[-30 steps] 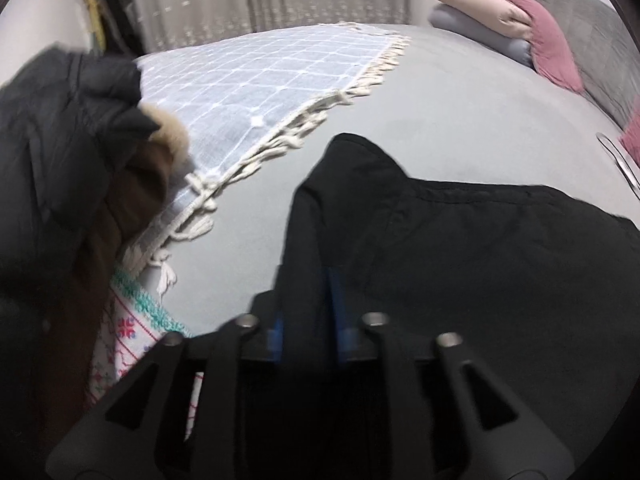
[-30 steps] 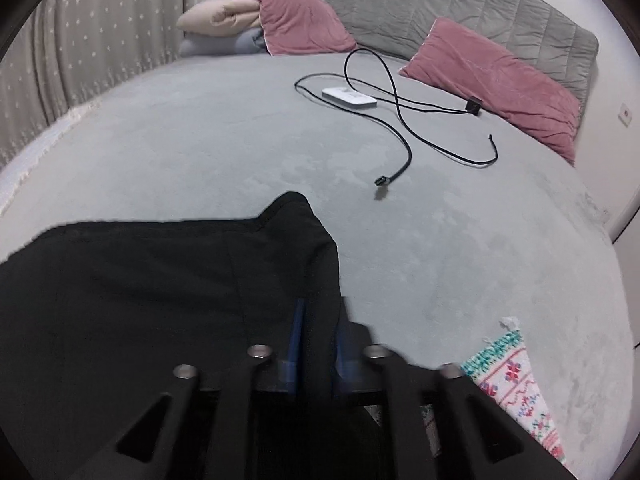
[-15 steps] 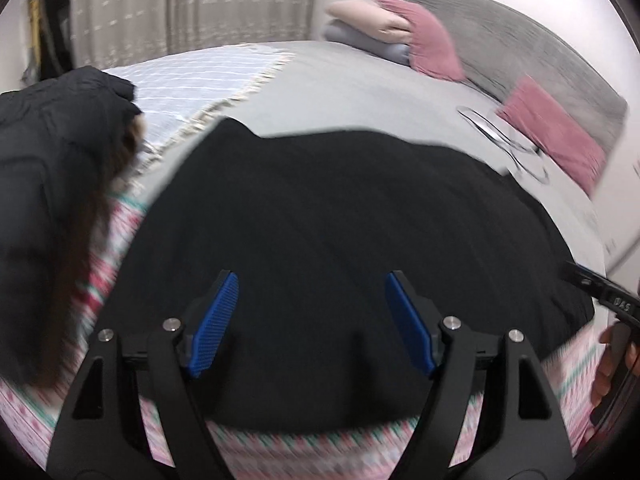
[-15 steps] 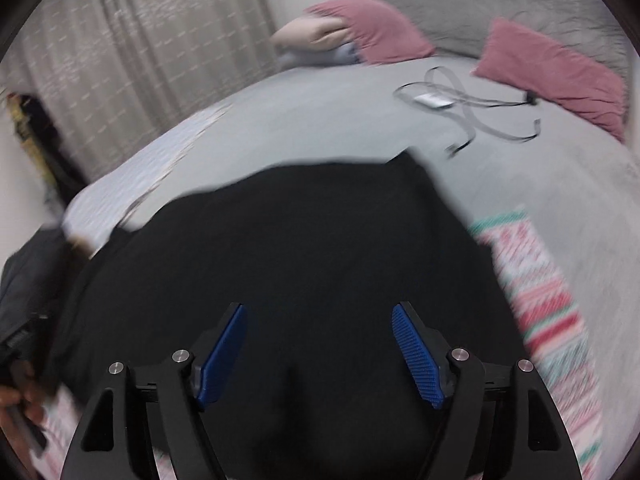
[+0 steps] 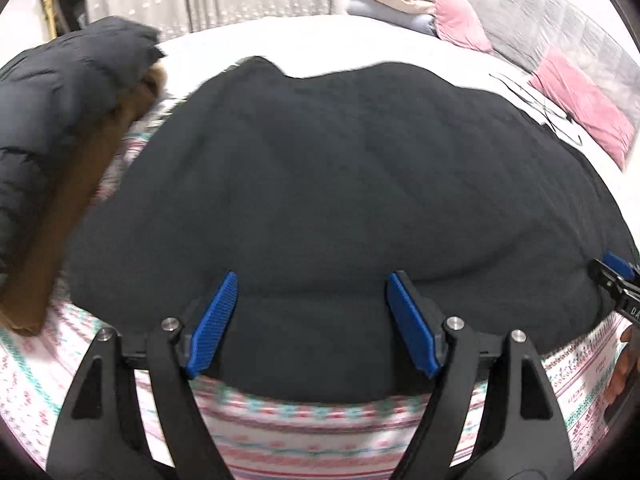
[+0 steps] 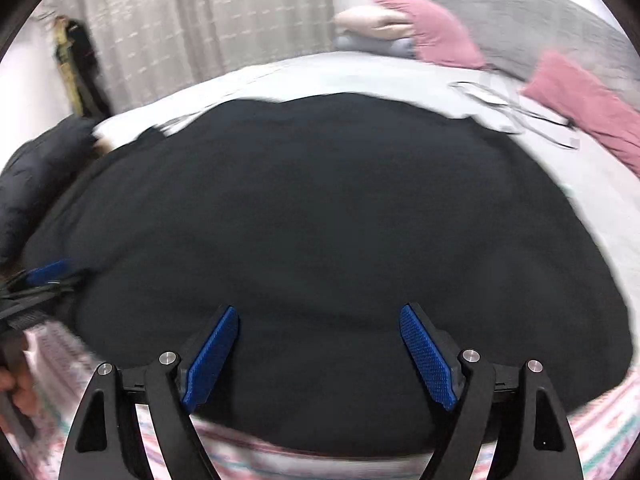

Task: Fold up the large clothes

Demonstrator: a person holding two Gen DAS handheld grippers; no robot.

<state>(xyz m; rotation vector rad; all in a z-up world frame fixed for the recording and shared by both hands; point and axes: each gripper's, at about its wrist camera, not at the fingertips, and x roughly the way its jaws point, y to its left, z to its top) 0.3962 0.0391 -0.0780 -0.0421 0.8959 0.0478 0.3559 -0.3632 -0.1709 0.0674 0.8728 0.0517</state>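
Both tools (image 5: 312, 322) (image 6: 320, 354) wide open, empty

Even indoor light, motion blur, fisheye-warped edges.

Pink pillows (image 5: 580, 108), cable (image 6: 516, 110), curtain (image 6: 208, 20)

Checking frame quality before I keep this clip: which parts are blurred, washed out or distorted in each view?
Left wrist view: sharp left hand-held gripper; patterned blanket smeared; bed overexposed white. Right wrist view: sharp right hand-held gripper; pillows and cable motion-blurred; black garment nearly detail-free. Both show fisheye bulging.
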